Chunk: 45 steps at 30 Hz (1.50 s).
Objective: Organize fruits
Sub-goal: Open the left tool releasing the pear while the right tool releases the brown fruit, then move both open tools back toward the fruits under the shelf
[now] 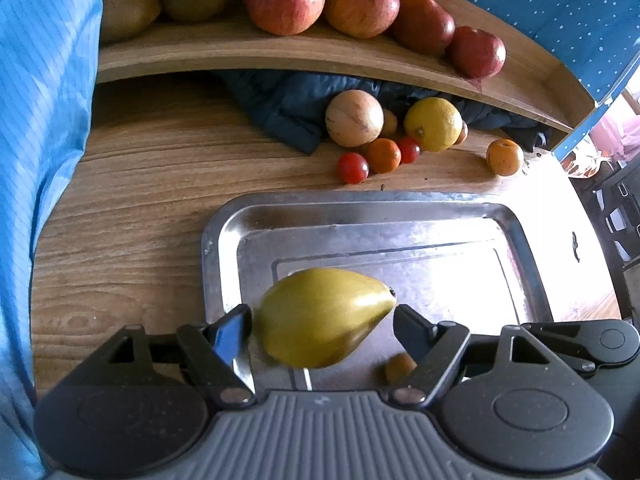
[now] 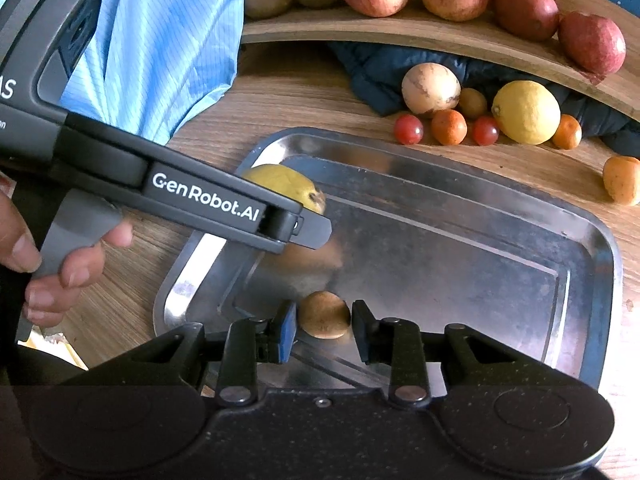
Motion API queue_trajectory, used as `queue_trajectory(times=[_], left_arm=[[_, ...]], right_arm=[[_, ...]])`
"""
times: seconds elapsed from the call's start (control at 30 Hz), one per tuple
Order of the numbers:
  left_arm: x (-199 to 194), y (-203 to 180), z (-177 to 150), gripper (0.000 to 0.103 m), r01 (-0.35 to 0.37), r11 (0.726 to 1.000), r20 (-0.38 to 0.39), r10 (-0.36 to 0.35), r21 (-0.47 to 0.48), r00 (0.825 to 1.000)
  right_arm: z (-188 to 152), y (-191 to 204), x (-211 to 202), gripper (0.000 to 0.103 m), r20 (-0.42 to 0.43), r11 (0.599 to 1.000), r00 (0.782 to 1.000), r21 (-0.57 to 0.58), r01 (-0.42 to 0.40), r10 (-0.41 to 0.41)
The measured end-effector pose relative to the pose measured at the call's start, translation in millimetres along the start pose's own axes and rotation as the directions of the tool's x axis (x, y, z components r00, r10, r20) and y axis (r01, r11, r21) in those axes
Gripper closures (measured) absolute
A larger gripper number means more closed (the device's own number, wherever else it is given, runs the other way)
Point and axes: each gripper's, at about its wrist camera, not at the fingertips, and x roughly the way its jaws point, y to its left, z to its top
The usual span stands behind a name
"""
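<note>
Seems early in the sorting. Counts only 2 fruits over the metal tray (image 1: 400, 204) so far: a yellow-green fruit (image 1: 320, 316) in its near left part and a small brown fruit (image 2: 324, 314) at the near edge.

Finds the left tongs (image 1: 322, 320) wide, with 1 jaw at each end of the yellow-green fruit, touching or almost. Cannot tell whether pressing or already free.

Finds the right tongs (image 2: 322, 320) narrow around the small brown fruit, with a thin gap at each pad, so probably not gripping. Looks to rest on the tray floor.

Leaves much to do. Beyond the tray, apart from it, keeps on the table (image 1: 140, 200) a loose group: a lemon (image 1: 434, 123), a pale round fruit (image 1: 354, 118), 2 cherry tomatoes (image 1: 352, 167) and several small orange fruits (image 1: 383, 155), 1 of them alone to the right.

Shows also apples (image 1: 286, 4) in a row on the wooden board (image 1: 280, 60) behind, perhaps sorted already. Cannot say for sure.
</note>
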Motion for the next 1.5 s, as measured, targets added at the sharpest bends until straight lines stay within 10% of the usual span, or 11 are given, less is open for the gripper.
queue_trajectory(times=[0.7,1.5], left_arm=[[-55,-5,-48,0.001,-0.164,0.986,0.074,0.165,-0.011,0.984],[-78,20,-88,0.0,-0.362,0.932,-0.038,0.361,-0.027,0.932]], right_arm=[[-35,7,-47,0.008,0.092,0.997,0.993,0.012,0.072,-0.073],[-56,5,-75,0.001,0.078,0.98,0.977,0.01,0.199,-0.199]])
